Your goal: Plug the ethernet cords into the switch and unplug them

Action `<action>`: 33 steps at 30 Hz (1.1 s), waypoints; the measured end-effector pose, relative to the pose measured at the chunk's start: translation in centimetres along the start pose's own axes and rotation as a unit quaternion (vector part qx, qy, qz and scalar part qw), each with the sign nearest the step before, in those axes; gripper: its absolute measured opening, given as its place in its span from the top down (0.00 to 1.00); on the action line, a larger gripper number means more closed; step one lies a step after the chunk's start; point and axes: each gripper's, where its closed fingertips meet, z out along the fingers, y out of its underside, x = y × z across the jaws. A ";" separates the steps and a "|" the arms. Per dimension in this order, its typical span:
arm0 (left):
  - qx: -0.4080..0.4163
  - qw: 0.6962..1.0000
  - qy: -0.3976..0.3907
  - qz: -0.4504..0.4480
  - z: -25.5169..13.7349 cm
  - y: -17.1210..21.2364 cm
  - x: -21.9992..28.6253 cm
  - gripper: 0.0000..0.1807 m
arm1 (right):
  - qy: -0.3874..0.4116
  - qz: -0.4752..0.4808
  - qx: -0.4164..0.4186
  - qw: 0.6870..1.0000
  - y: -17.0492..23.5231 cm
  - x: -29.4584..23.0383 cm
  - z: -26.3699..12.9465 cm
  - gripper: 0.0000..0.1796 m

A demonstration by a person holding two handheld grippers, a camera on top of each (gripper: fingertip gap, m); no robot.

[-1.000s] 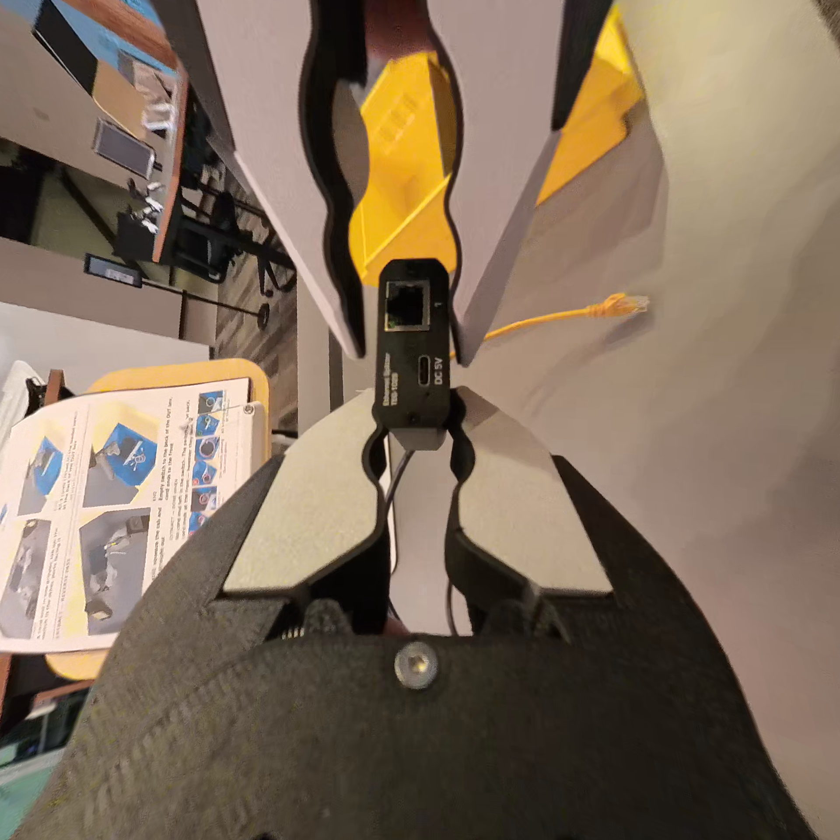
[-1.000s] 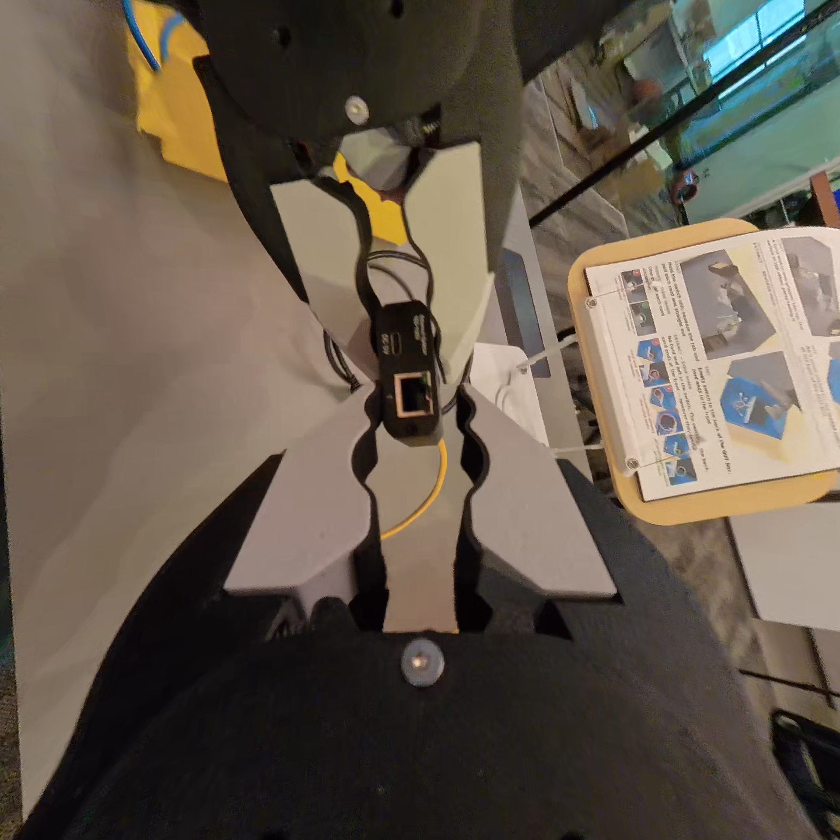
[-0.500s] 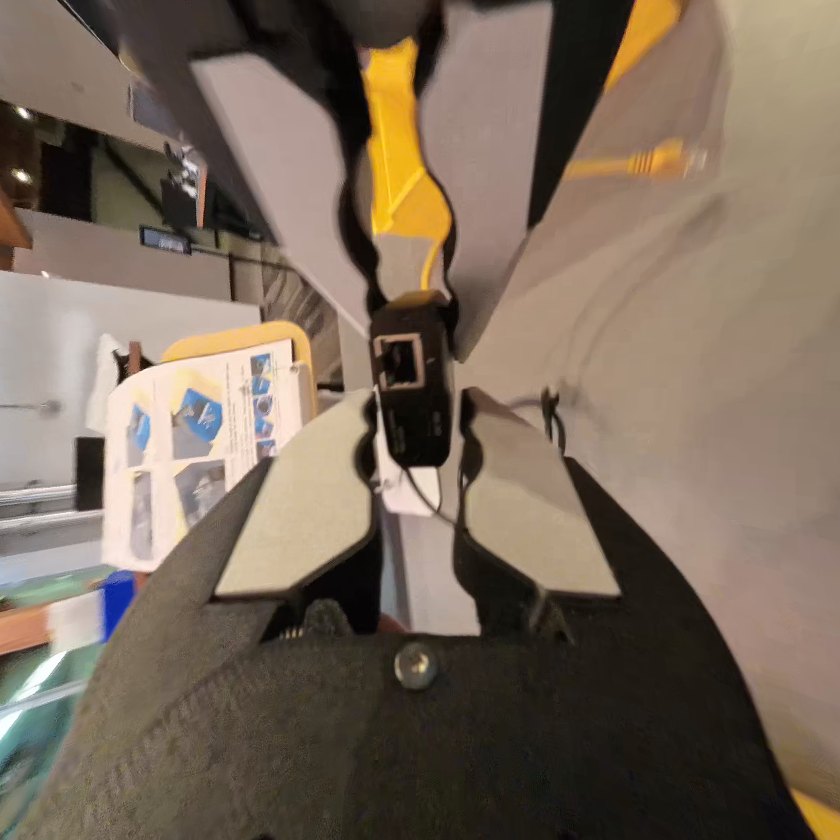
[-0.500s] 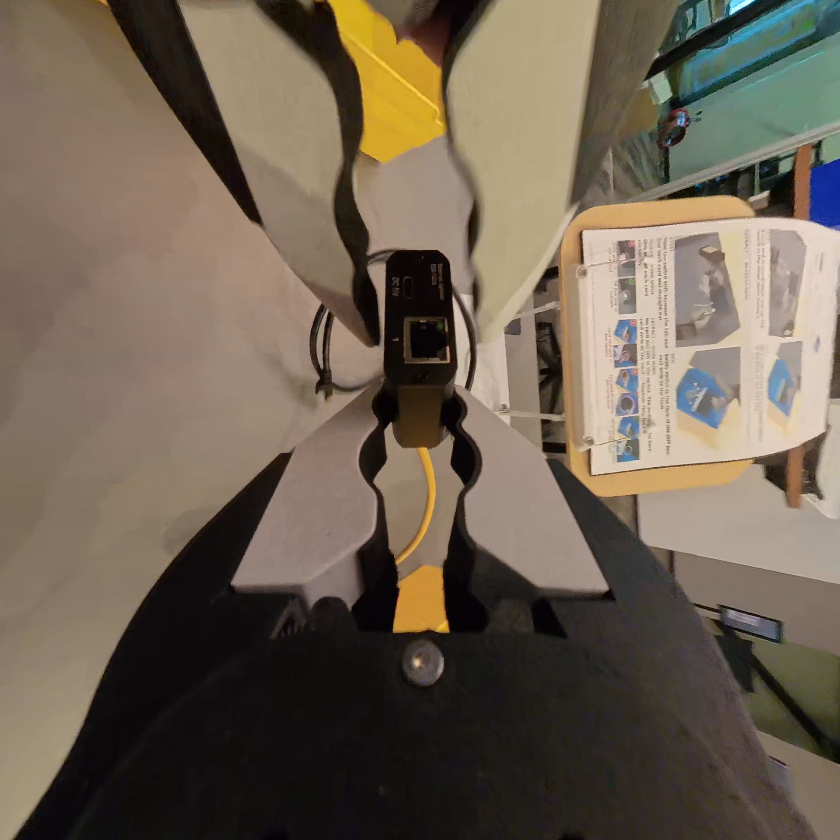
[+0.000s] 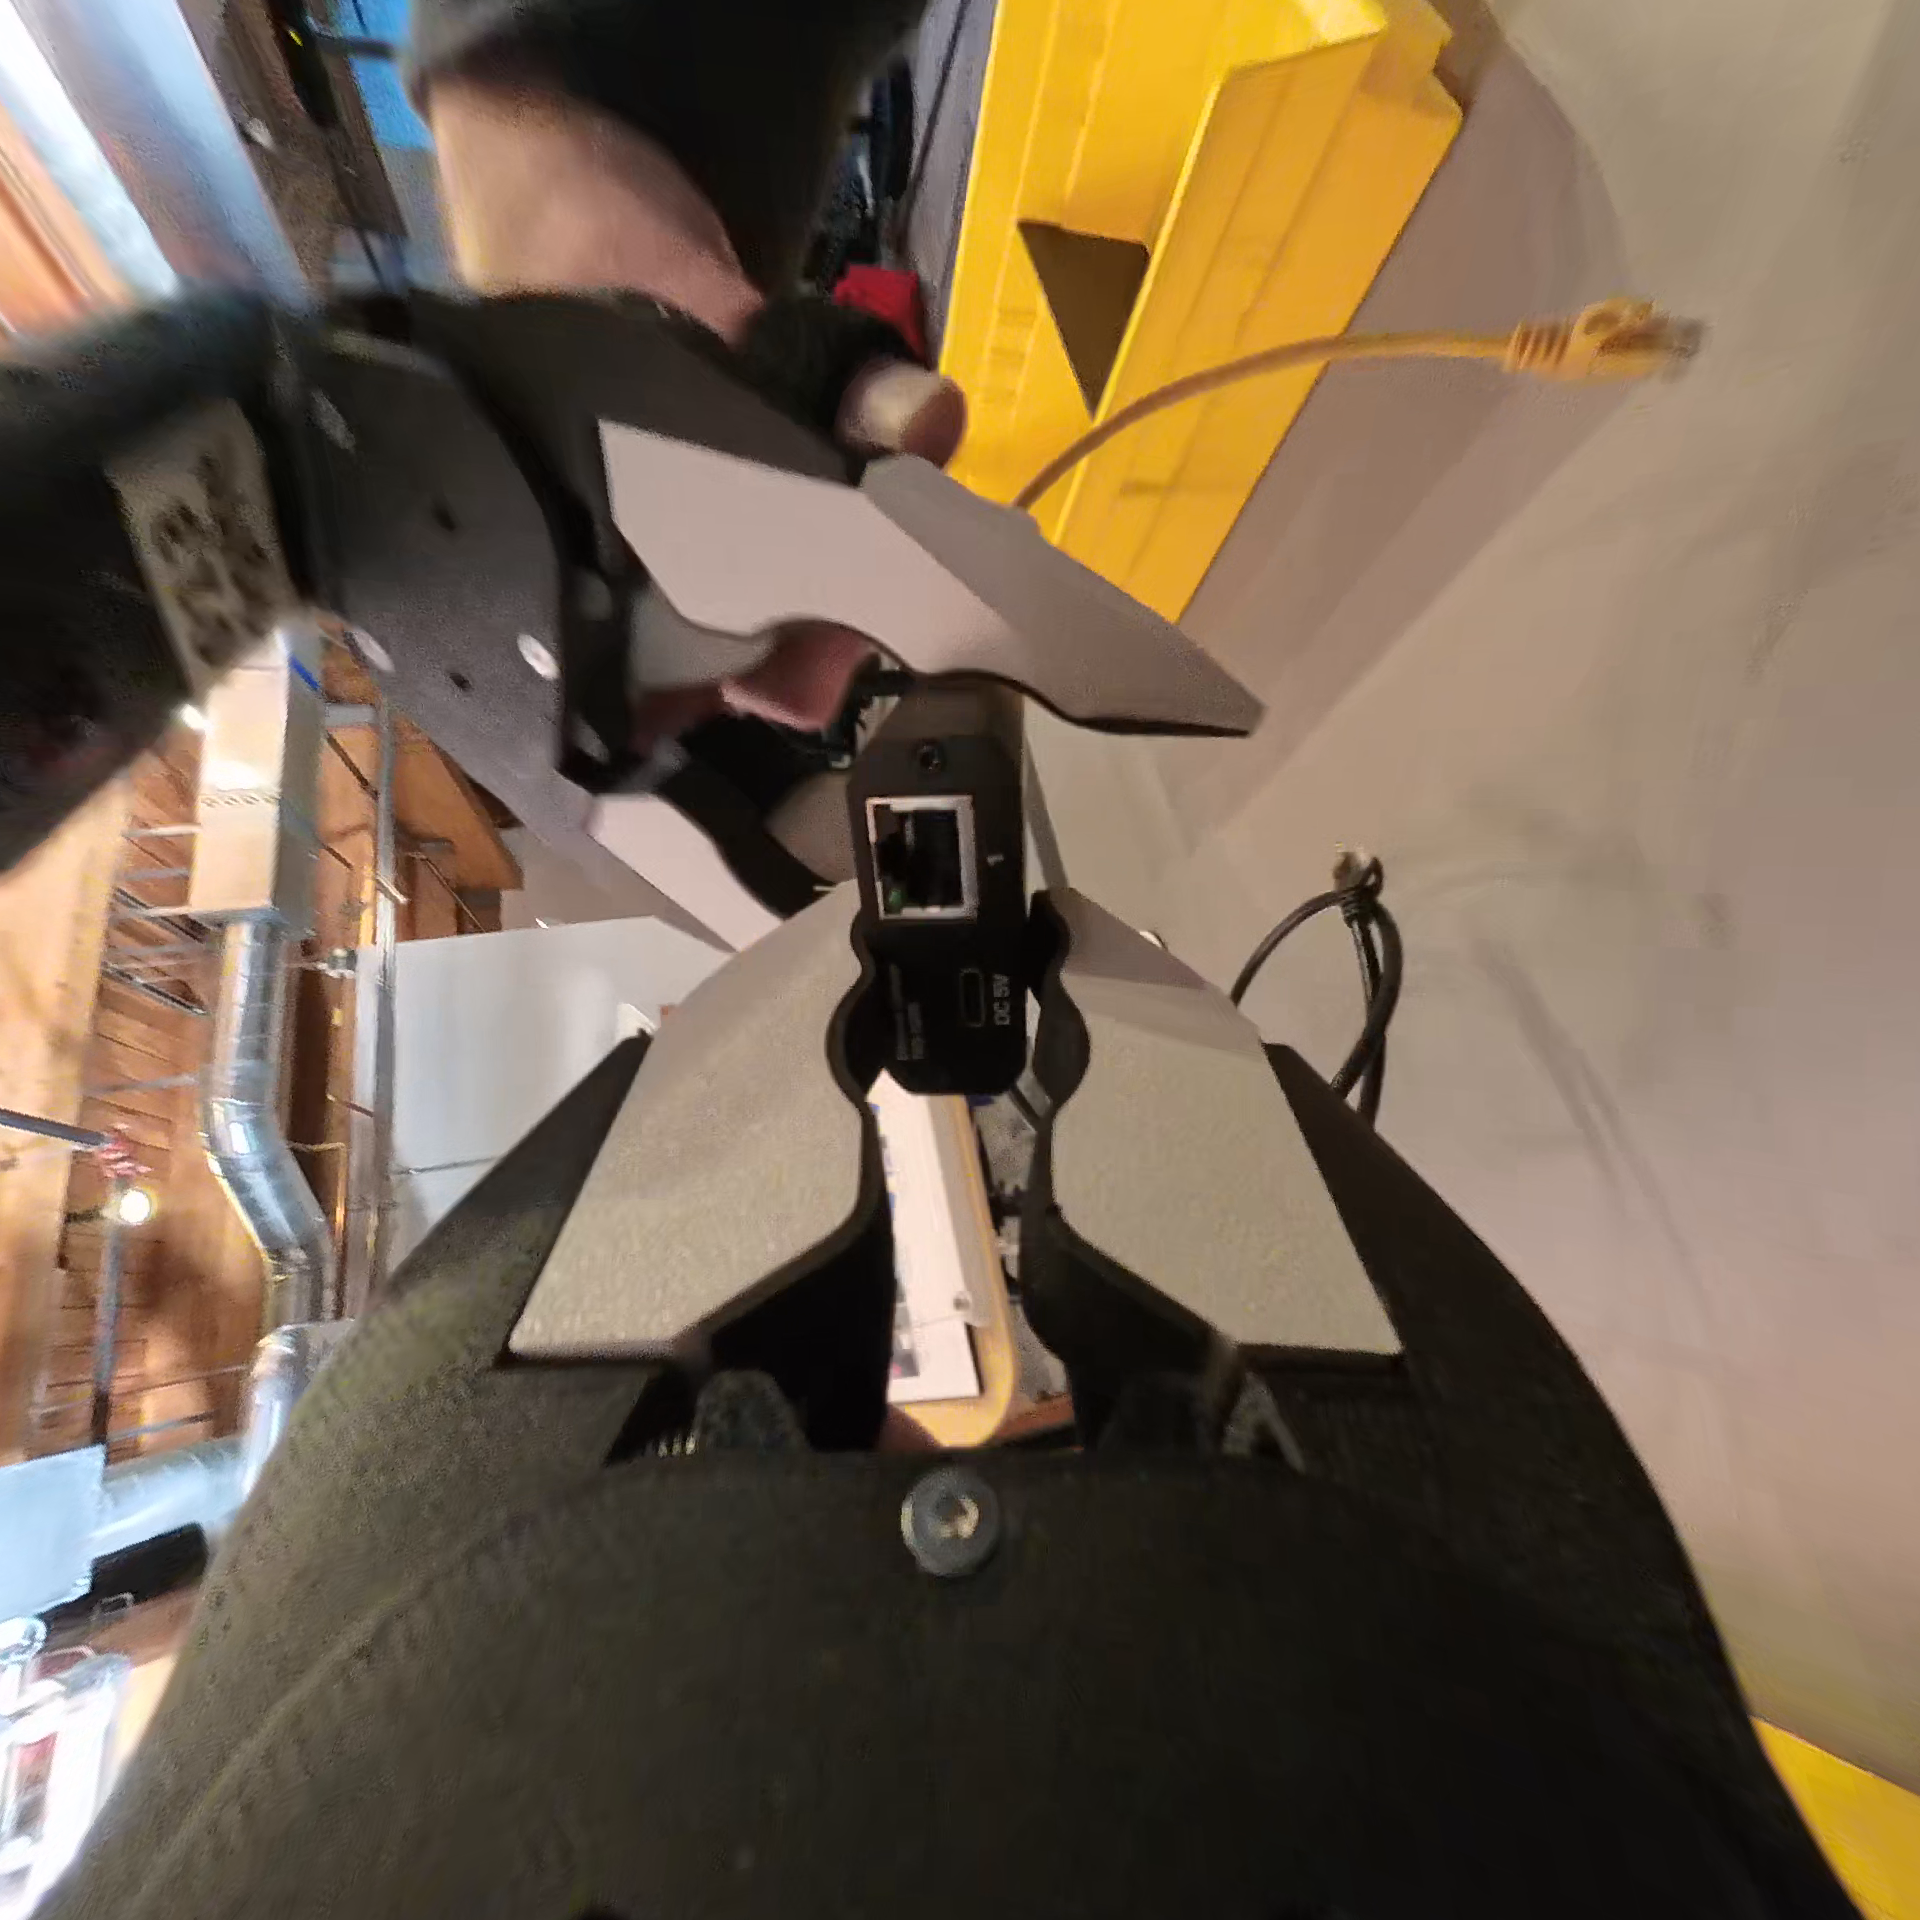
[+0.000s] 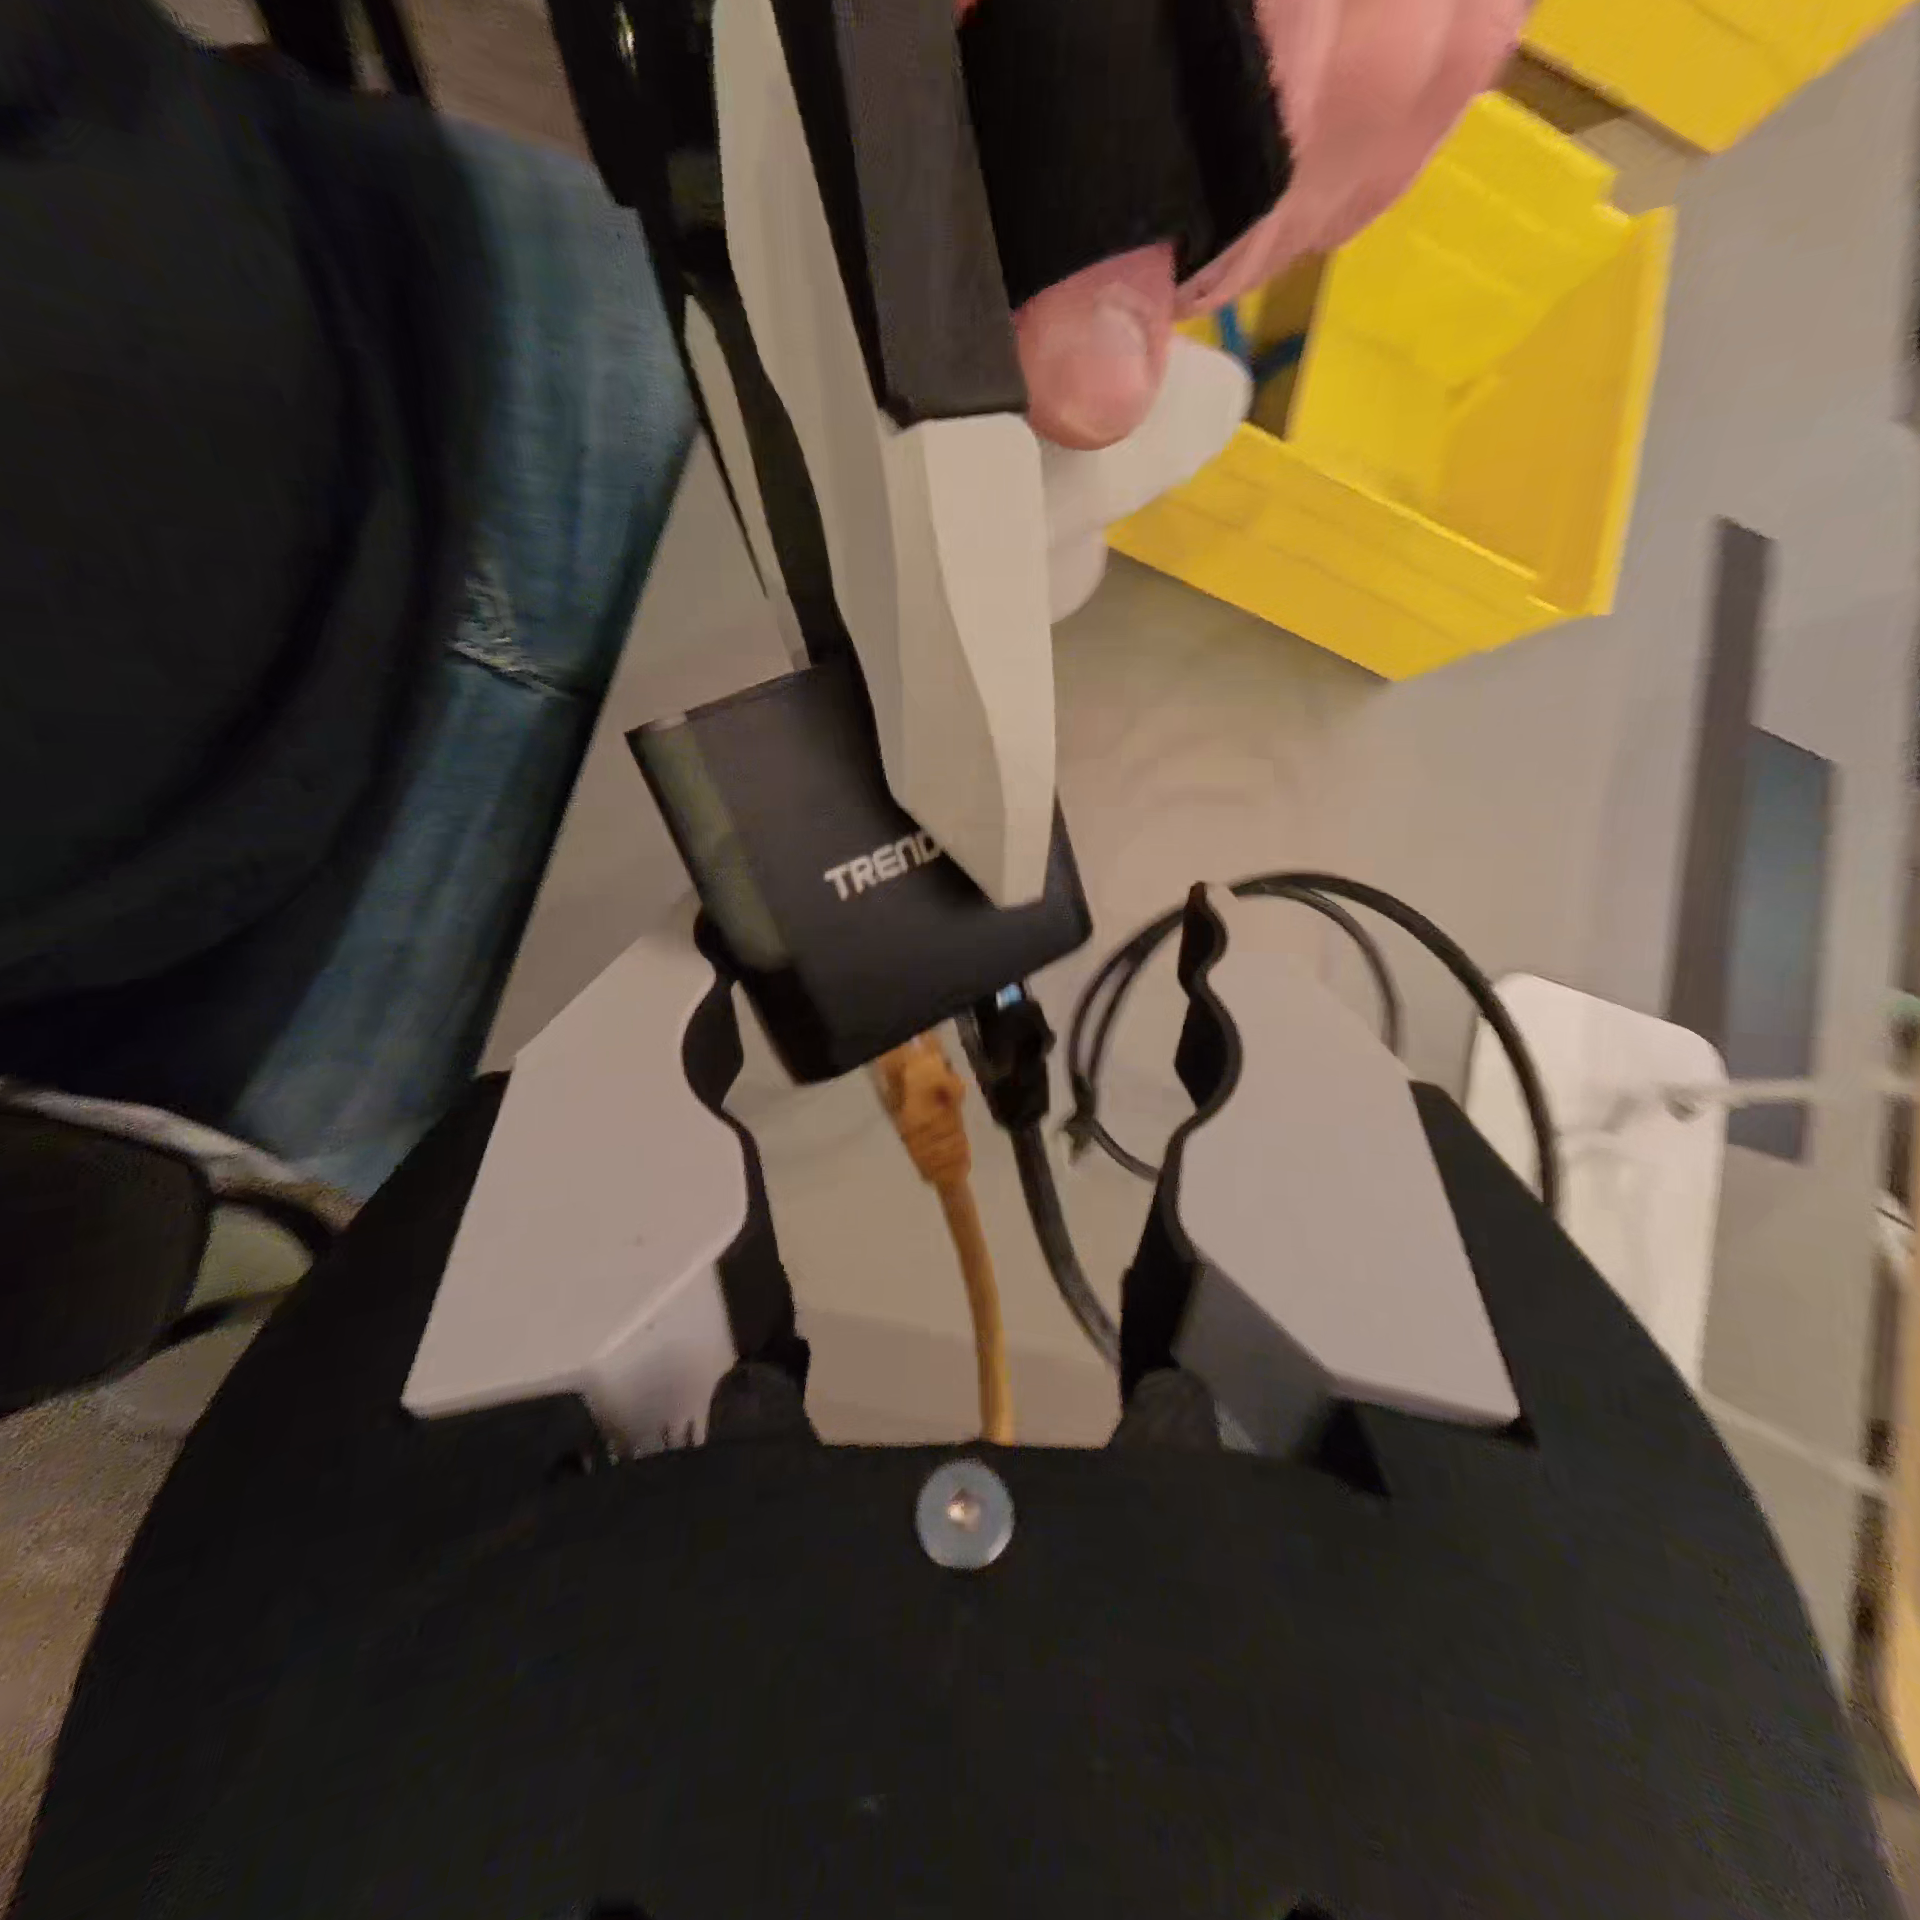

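My left gripper (image 5: 945, 935) is shut on the small black switch (image 5: 935, 862), whose empty port faces the camera. In the right wrist view the switch (image 6: 831, 914) hangs from one of the left gripper's fingers (image 6: 956, 644), tilted. A yellow ethernet cord (image 6: 935, 1122) and a black cable (image 6: 1013, 1049) are plugged into its near edge. My right gripper (image 6: 956, 925) is open, with its jaws wide on either side of those plugs. Its left finger is next to the switch. The yellow cord's free plug (image 5: 1590, 348) lies on the grey table (image 5: 1558, 1143).
A yellow bin (image 5: 1143, 208) stands on the table behind the free plug, and it also shows in the right wrist view (image 6: 1455, 499). A coil of thin black cable (image 5: 1361, 935) lies beside the switch. A person's hand (image 6: 1122, 312) and jeans (image 6: 499, 540) are close by.
My right gripper has let go of the switch and opened, and it has swung round to the cable side. My left gripper still holds the switch and has turned with it.
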 end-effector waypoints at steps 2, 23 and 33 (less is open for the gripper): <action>0.004 1.000 -0.012 0.013 -0.3 -0.3 -0.5 0.86 | -0.071 -0.007 0.005 0.997 -0.6 -1.5 0.7 0.55; -0.056 0.987 0.037 -0.143 -4.3 4.0 1.6 0.69 | -0.032 0.053 -0.083 0.995 1.4 0.5 4.2 0.59; -0.033 0.993 0.010 -0.109 -3.4 1.6 3.1 0.86 | -0.061 0.069 0.030 0.995 -1.8 -1.3 5.0 0.61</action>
